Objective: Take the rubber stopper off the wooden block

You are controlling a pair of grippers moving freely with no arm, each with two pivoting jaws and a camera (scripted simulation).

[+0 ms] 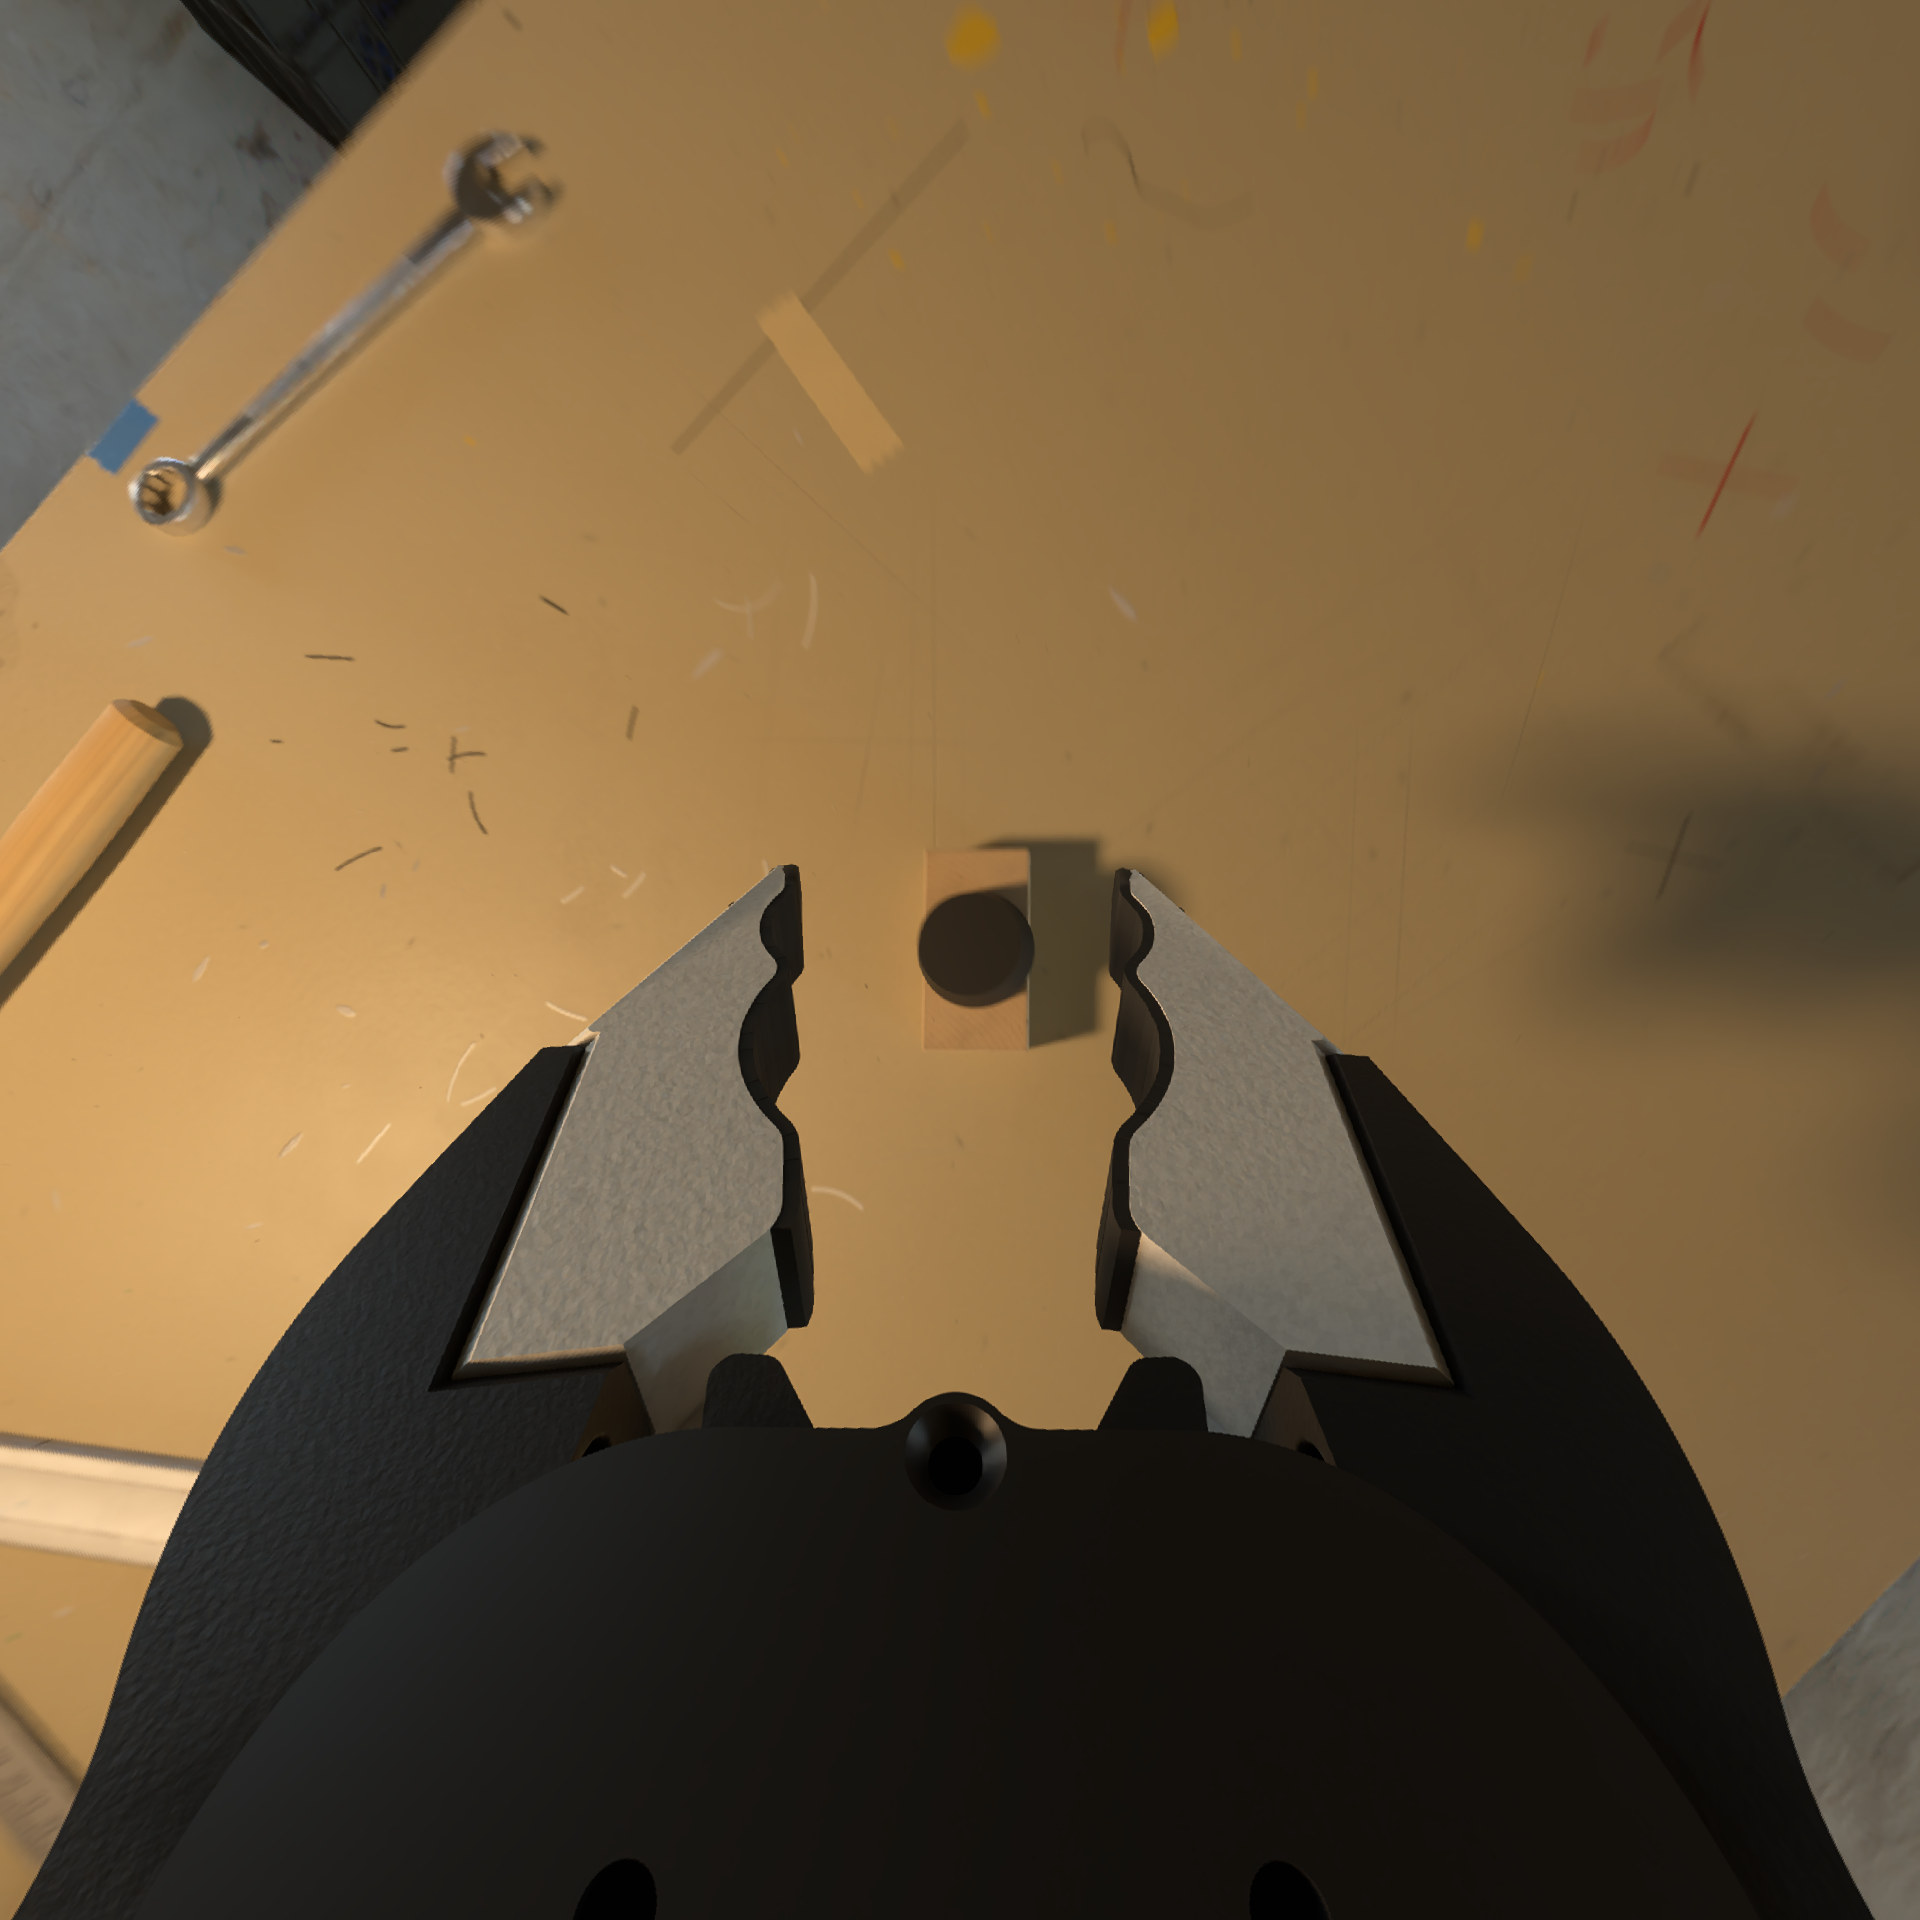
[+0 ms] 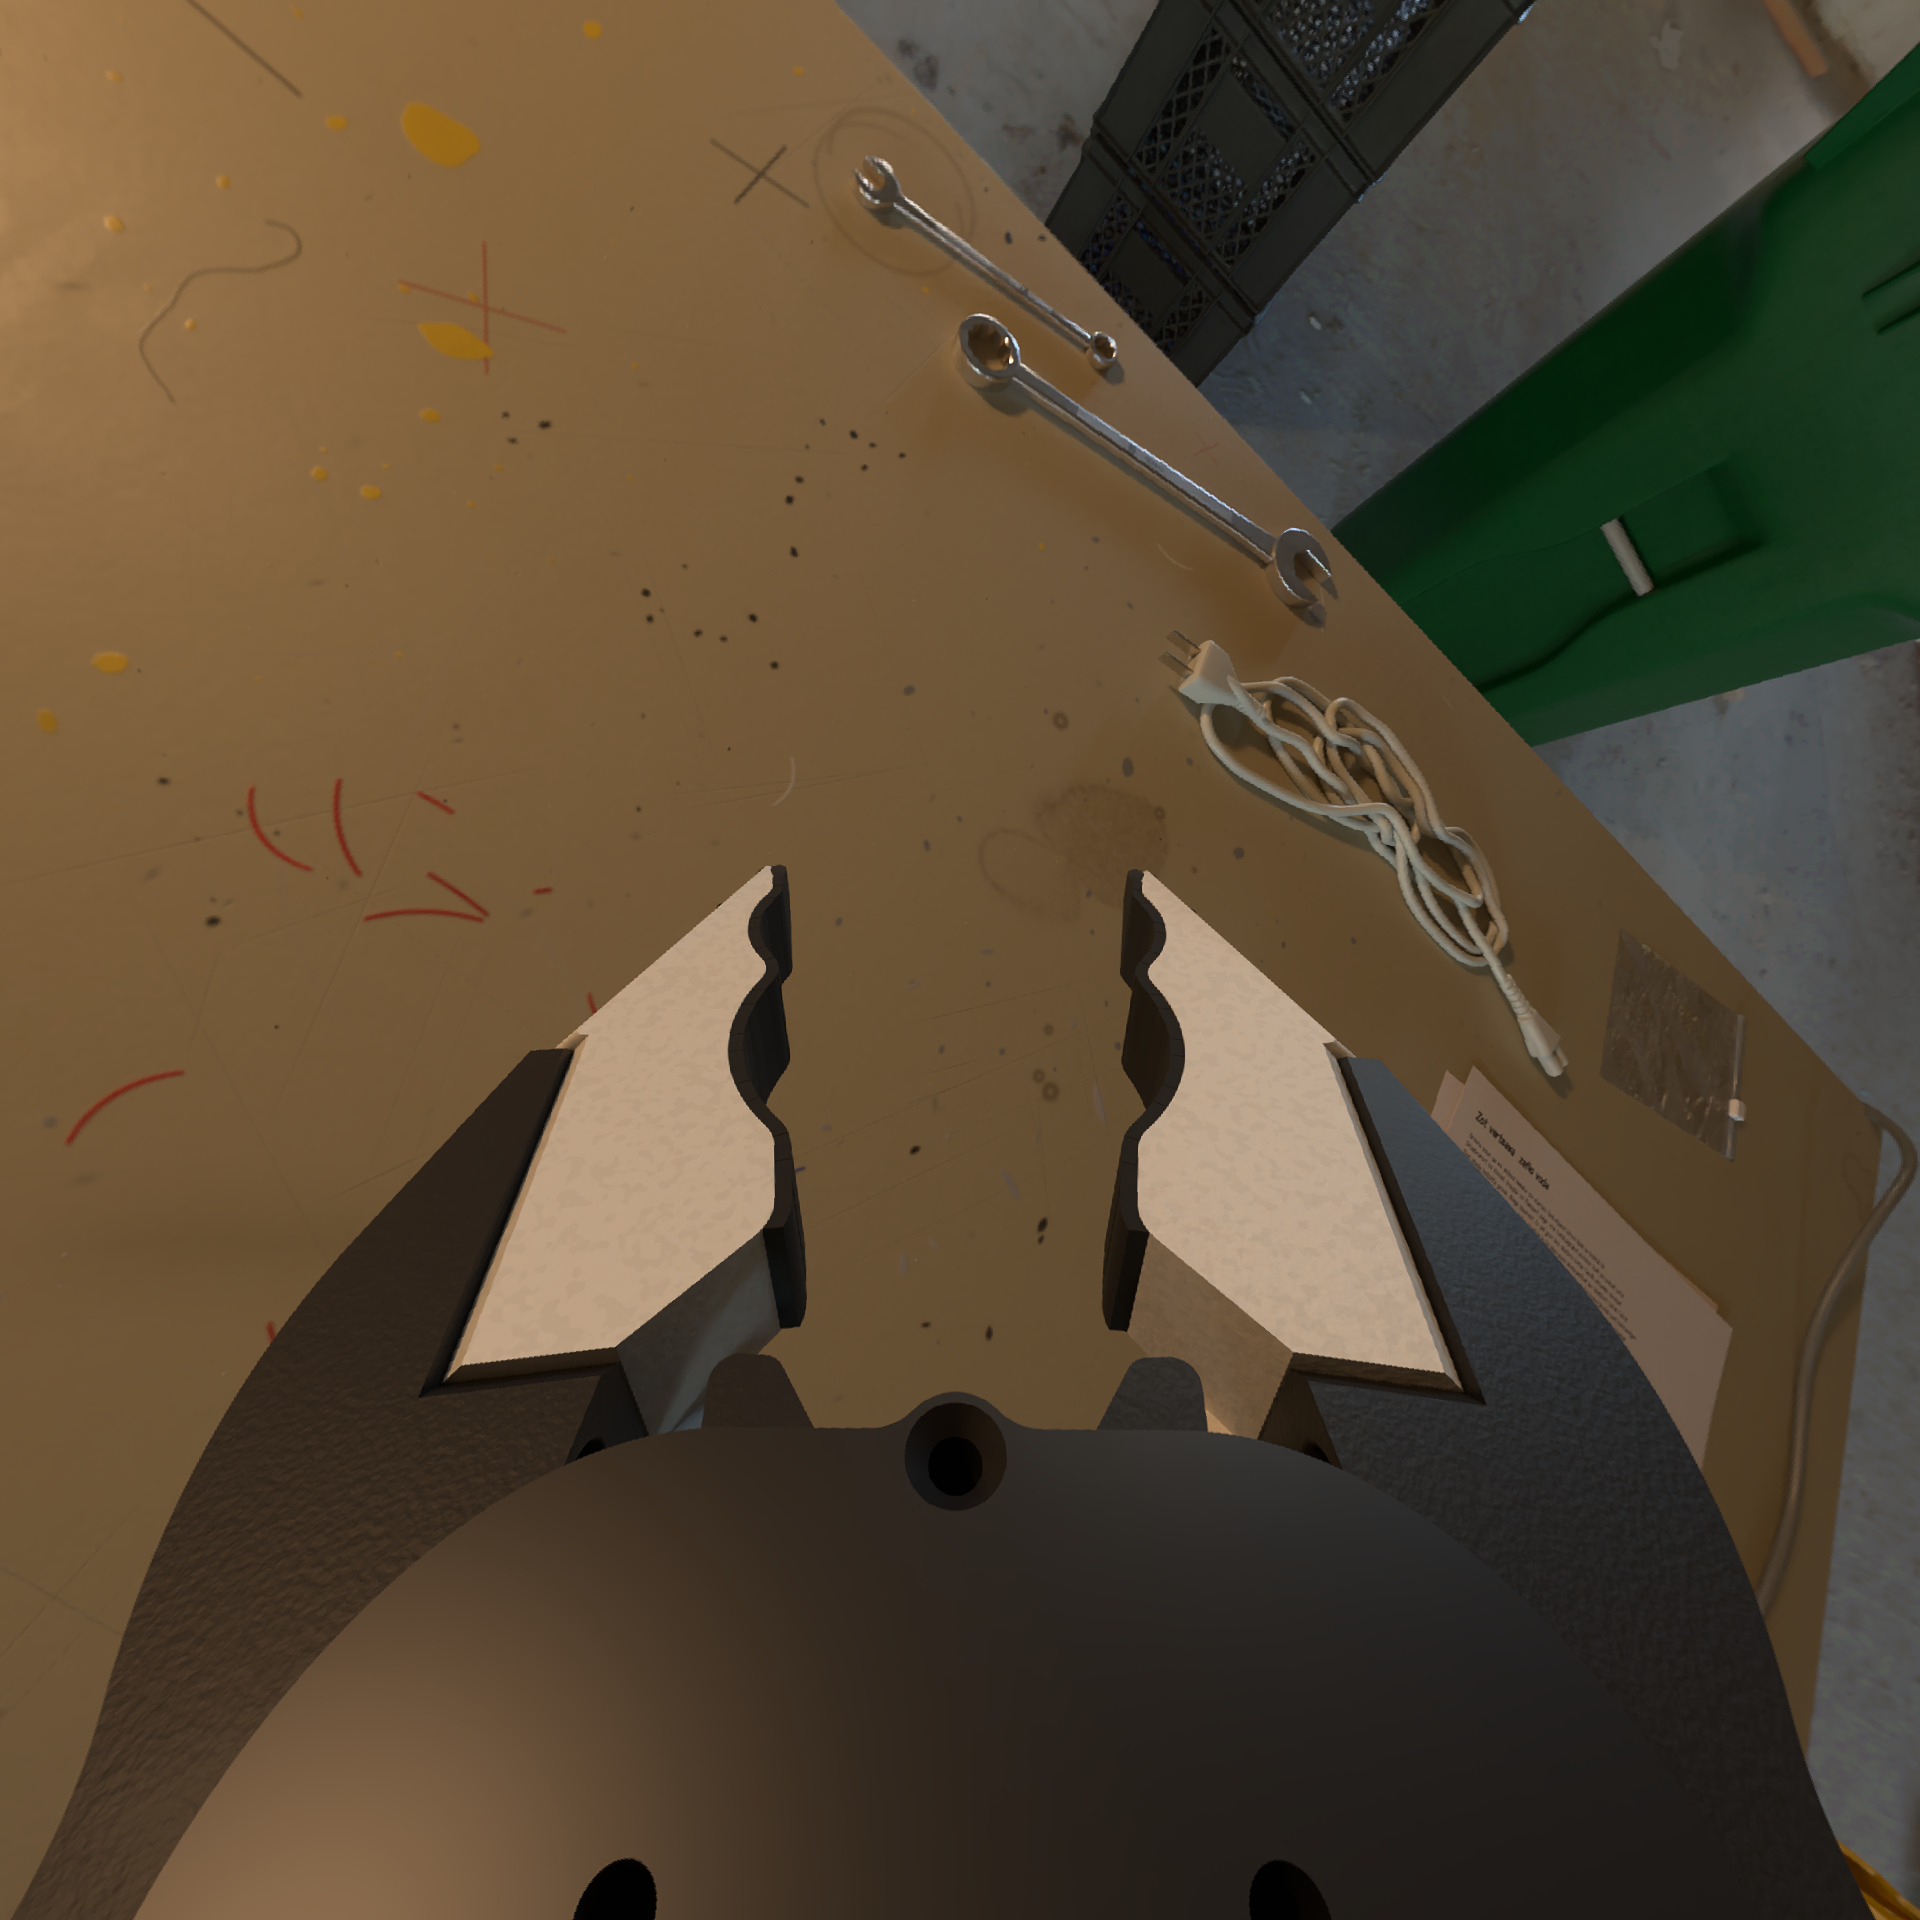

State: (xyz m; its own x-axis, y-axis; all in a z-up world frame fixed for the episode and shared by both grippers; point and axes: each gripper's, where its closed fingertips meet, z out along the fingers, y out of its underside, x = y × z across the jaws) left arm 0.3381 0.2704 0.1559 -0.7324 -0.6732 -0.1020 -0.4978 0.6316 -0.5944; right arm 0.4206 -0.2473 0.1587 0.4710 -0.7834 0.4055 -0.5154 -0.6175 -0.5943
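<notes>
In the left wrist view a round black rubber stopper point(image 1: 975, 948) sits on top of a small pale wooden block point(image 1: 972, 1023) on the workbench. My left gripper point(image 1: 956, 883) is open and hangs above them, with the stopper and block showing between its two fingertips and apart from both. My right gripper point(image 2: 956, 883) is open and empty over a bare patch of the bench; the stopper and block do not show in the right wrist view.
Left wrist view: a combination wrench point(image 1: 322, 332), a wooden dowel point(image 1: 78, 821), a flat wood strip point(image 1: 829, 382), a pale bar point(image 1: 83, 1496). Right wrist view: two wrenches point(image 2: 982, 260) point(image 2: 1143, 457), a coiled white cable point(image 2: 1361, 810), paper point(image 2: 1558, 1236), a foil patch point(image 2: 1668, 1039), bench edge, black crate point(image 2: 1236, 156), green bin point(image 2: 1704, 436).
</notes>
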